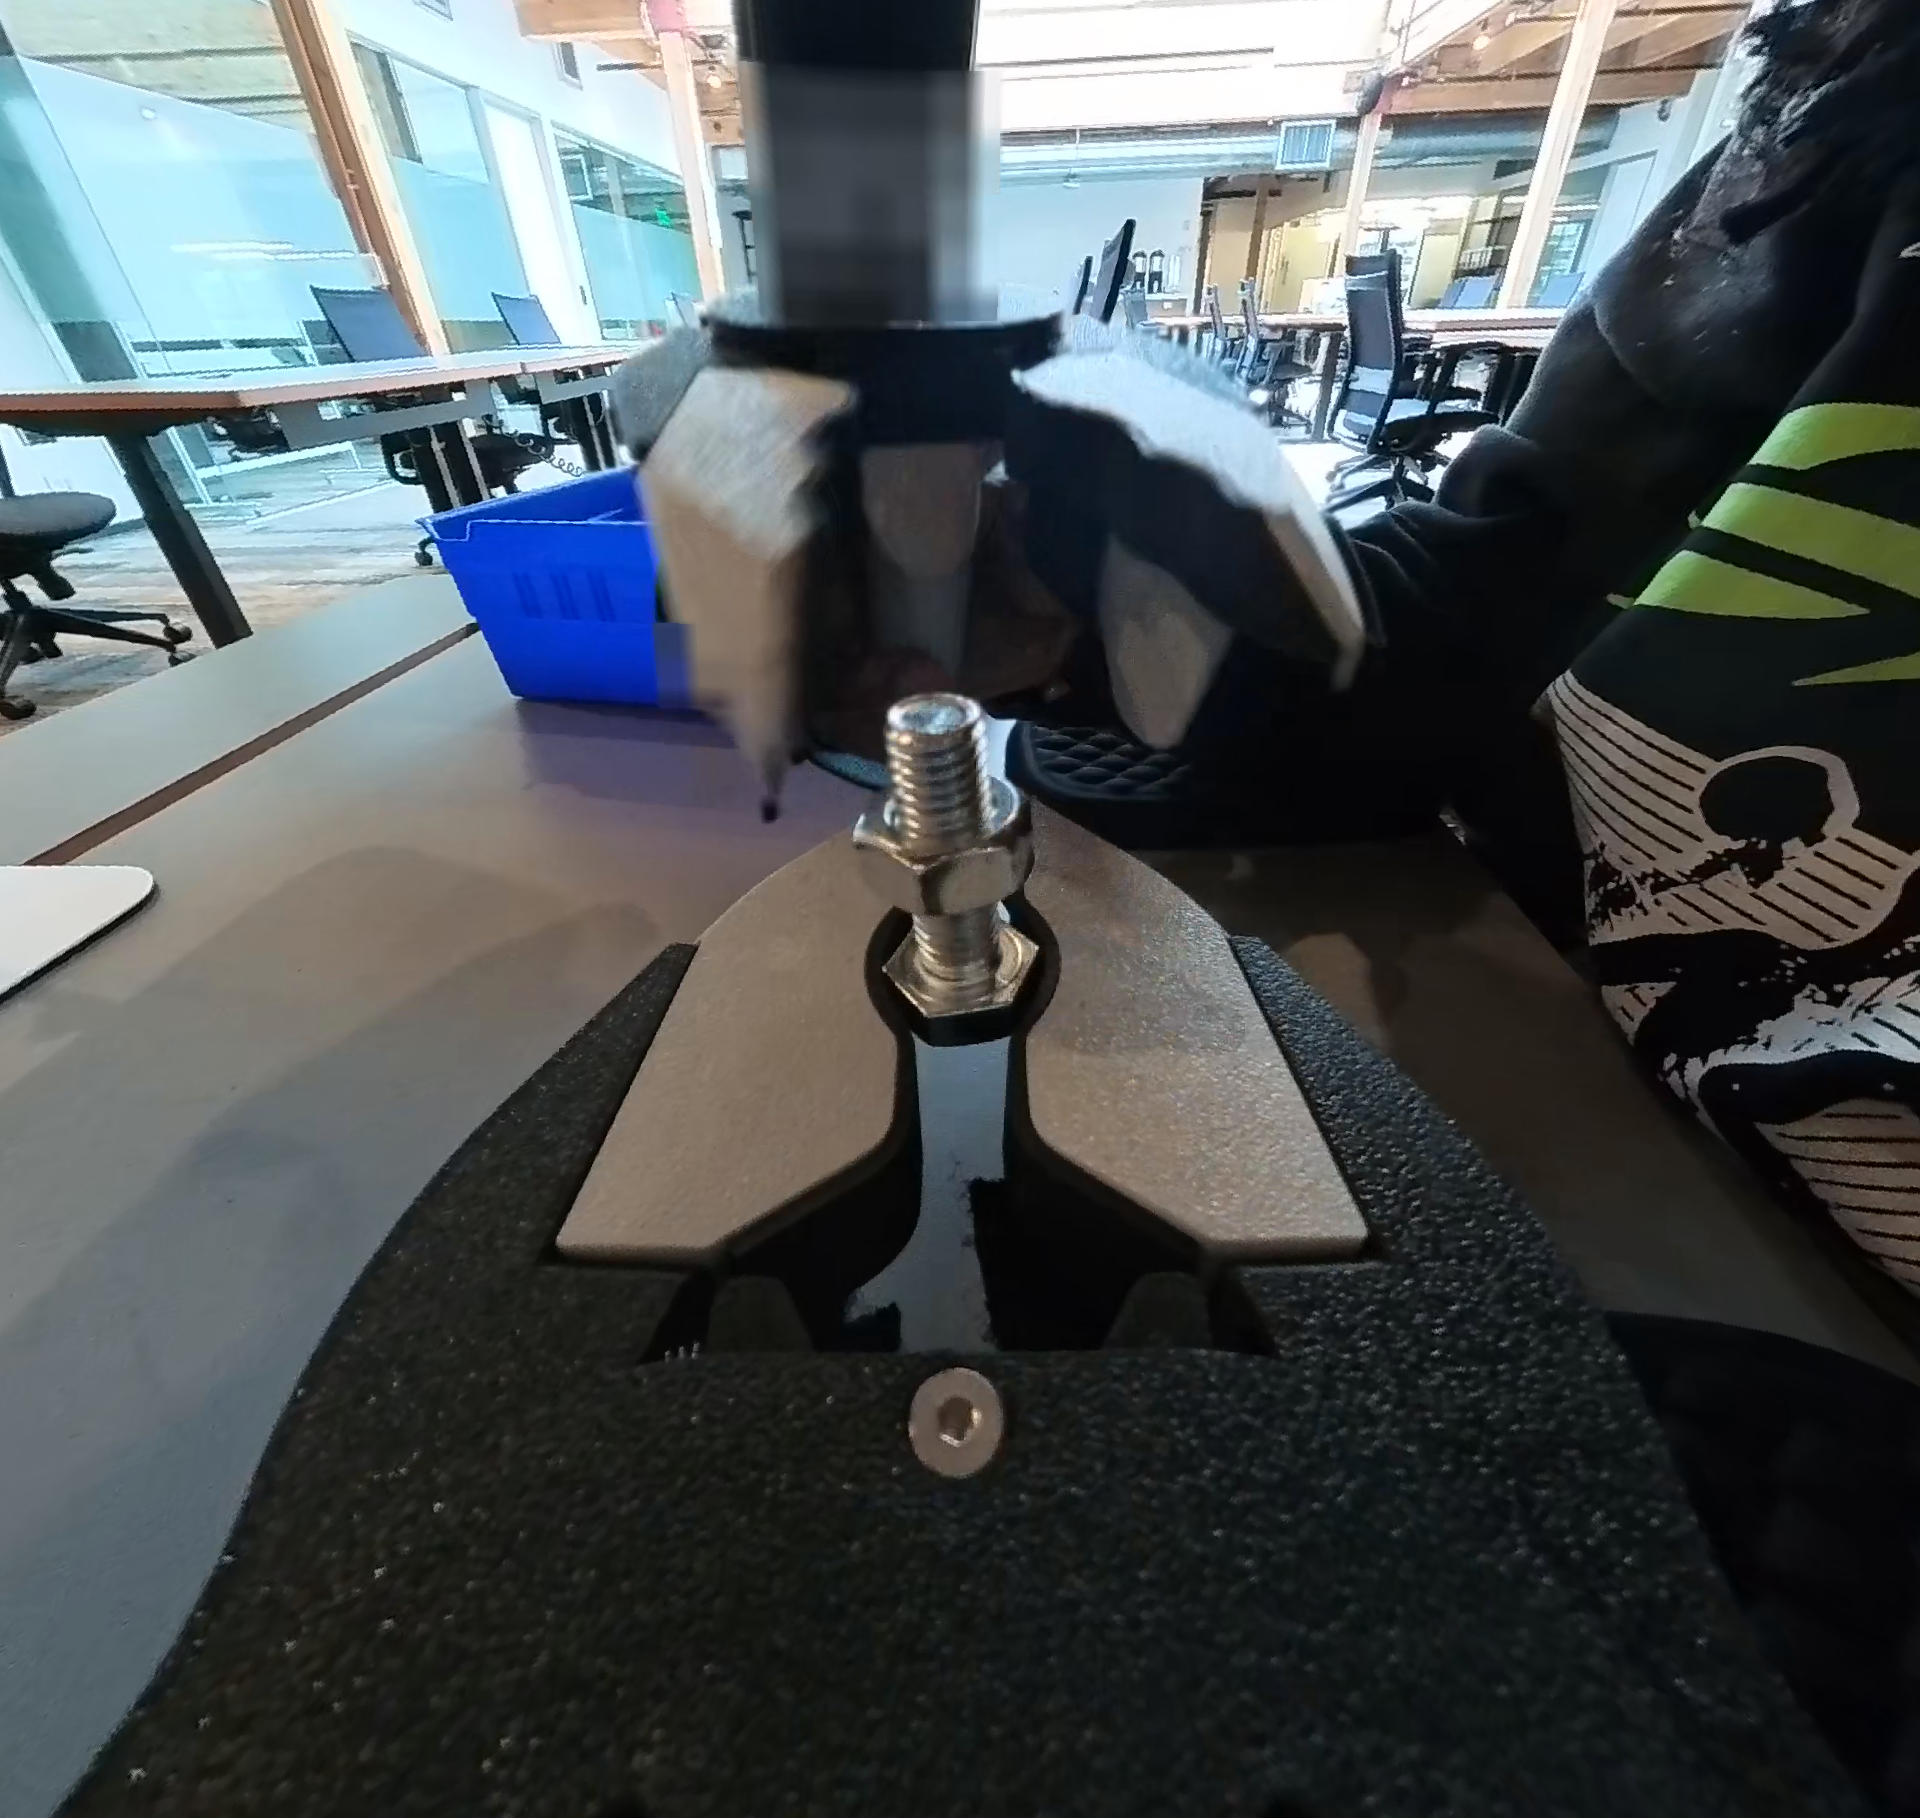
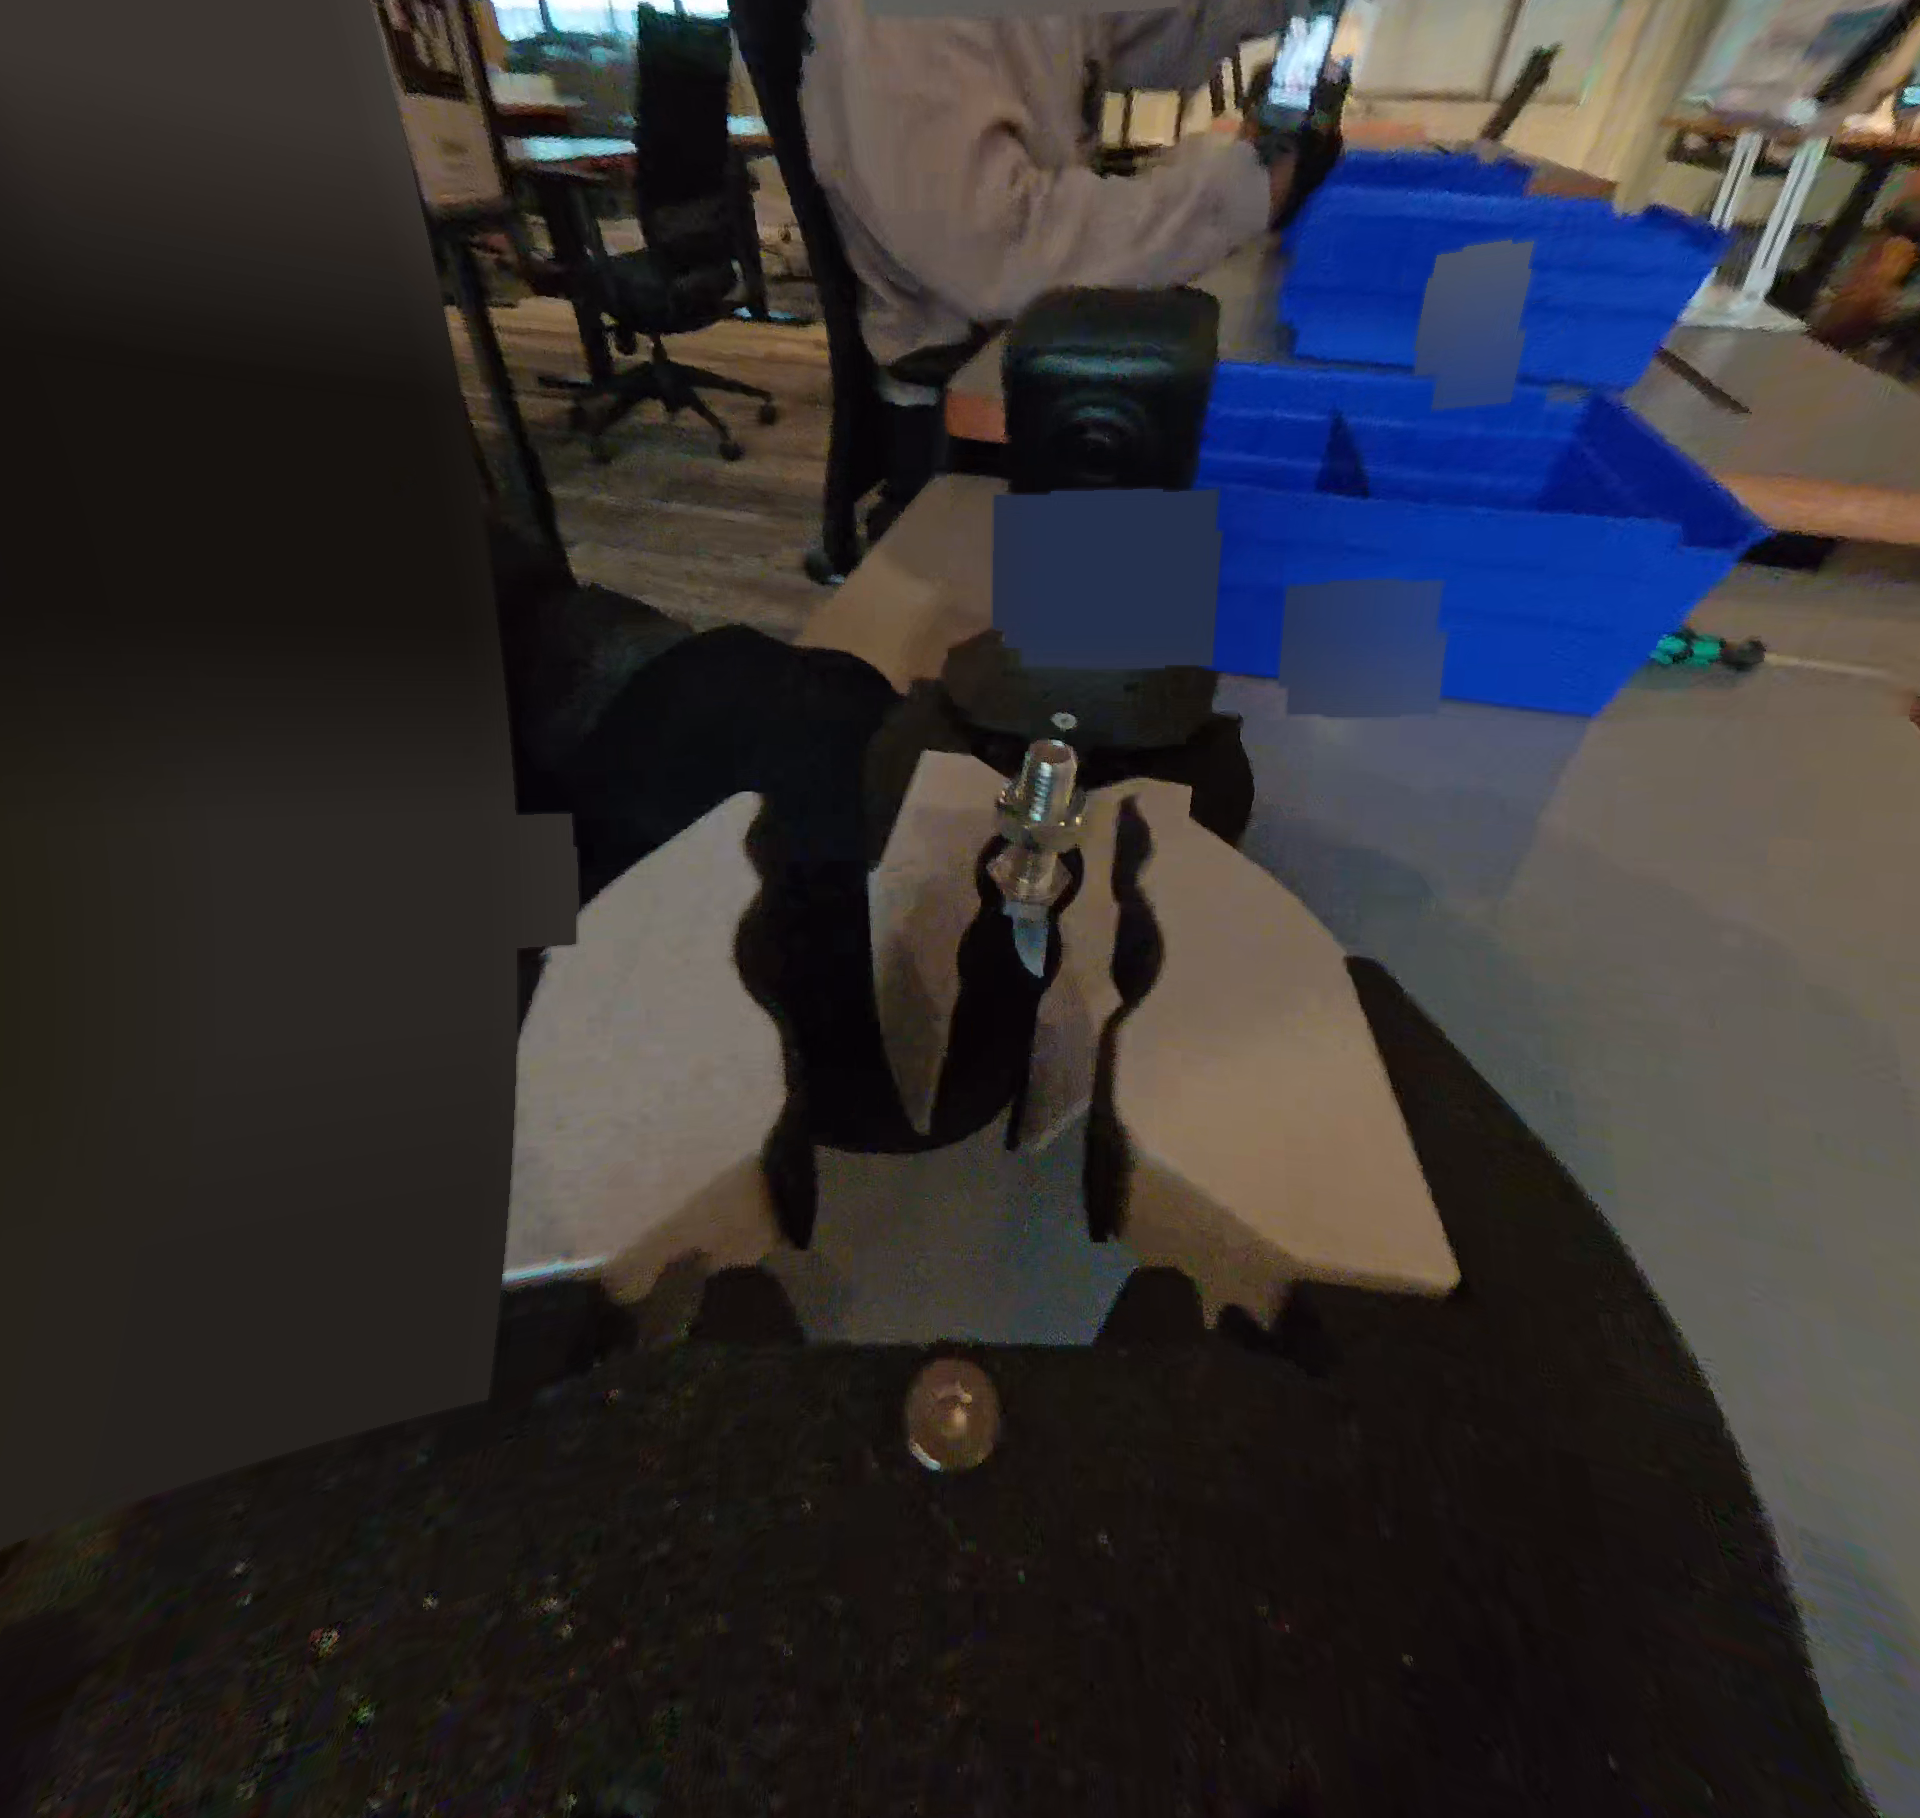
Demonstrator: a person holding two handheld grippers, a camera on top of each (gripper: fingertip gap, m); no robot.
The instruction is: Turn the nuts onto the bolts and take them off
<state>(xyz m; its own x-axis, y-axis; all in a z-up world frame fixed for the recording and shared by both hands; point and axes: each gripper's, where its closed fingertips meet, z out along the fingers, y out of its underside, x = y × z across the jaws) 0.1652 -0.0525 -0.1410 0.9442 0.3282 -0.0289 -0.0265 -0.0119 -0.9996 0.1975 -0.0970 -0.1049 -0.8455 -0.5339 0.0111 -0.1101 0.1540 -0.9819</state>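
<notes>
No readable text, number or brand can be made out in either view. Patches have been laid over the blue bins [image 2: 1475, 532] and the gripper bodies, and only an unlettered green-and-white graphic is seen on the person's dark garment [image 1: 1756, 833].

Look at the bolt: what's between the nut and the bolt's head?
Just bare screw thread. The left wrist view shows the nut sitting apart above the bolt head.
</notes>
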